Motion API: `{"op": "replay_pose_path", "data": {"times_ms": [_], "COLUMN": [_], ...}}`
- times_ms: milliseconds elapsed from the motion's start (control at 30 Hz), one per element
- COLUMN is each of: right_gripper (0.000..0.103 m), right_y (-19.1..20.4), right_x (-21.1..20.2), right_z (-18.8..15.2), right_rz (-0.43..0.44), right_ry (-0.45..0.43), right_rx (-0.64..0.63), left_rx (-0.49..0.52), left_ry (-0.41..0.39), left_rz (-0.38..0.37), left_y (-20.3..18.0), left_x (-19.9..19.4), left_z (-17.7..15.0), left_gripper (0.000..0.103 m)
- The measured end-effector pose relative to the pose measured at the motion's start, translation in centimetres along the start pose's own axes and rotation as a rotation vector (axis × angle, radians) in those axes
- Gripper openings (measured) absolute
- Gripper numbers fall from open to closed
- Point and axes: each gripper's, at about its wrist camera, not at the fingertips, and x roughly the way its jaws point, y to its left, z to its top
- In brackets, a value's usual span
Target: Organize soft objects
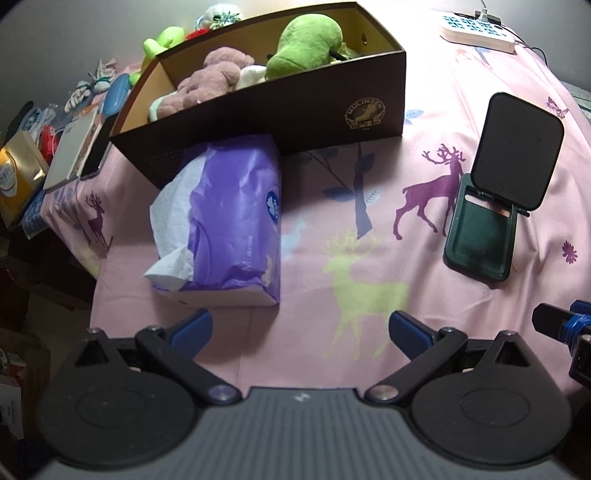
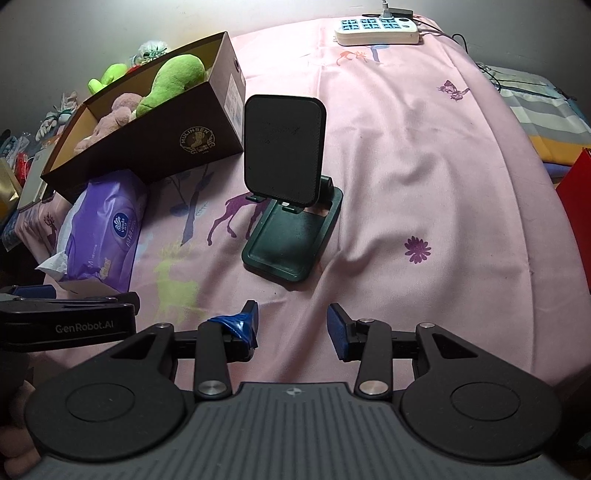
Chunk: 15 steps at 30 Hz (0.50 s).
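Note:
A brown cardboard box (image 1: pixel 314 107) (image 2: pixel 159 147) sits at the back left of the pink cloth. Inside it lie a green plush toy (image 1: pixel 306 44) (image 2: pixel 173 81) and a mauve plush toy (image 1: pixel 214 74) (image 2: pixel 110 118). A purple tissue pack (image 1: pixel 232 221) (image 2: pixel 107 229) lies against the box's front wall, with white tissue poking out of it. My left gripper (image 1: pixel 301 326) stands open over bare cloth just in front of the pack, nothing between its jaws. My right gripper (image 2: pixel 291 325) hangs open and empty in front of a phone stand.
A dark green phone stand (image 1: pixel 495 206) (image 2: pixel 291 206) stands right of the box. A white power strip (image 1: pixel 476 31) (image 2: pixel 376 29) lies at the far edge. More soft toys (image 1: pixel 162 40) and clutter sit behind and left of the box. A striped cloth (image 2: pixel 543 110) lies far right.

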Motion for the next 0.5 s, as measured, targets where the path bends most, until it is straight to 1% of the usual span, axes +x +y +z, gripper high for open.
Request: {"op": "replay_pose_path", "data": {"times_ms": [300,500], "right_gripper": [0.025,0.025], "right_y": [1.7,3.6], "right_x": [-0.2,-0.5], "right_z": [1.1,2.2], "right_rz": [0.038,0.066], "right_ry": [0.004,-0.008], "right_rx": [-0.059,-0.096], "left_rx": [-0.050,-0.089], "left_ry": [-0.045,-0.083], "left_rz": [0.036,0.080], "left_y": [1.7,3.6], "left_x": [-1.5,-2.2], "left_z": [0.8,1.4], "left_gripper": [0.101,0.101]}}
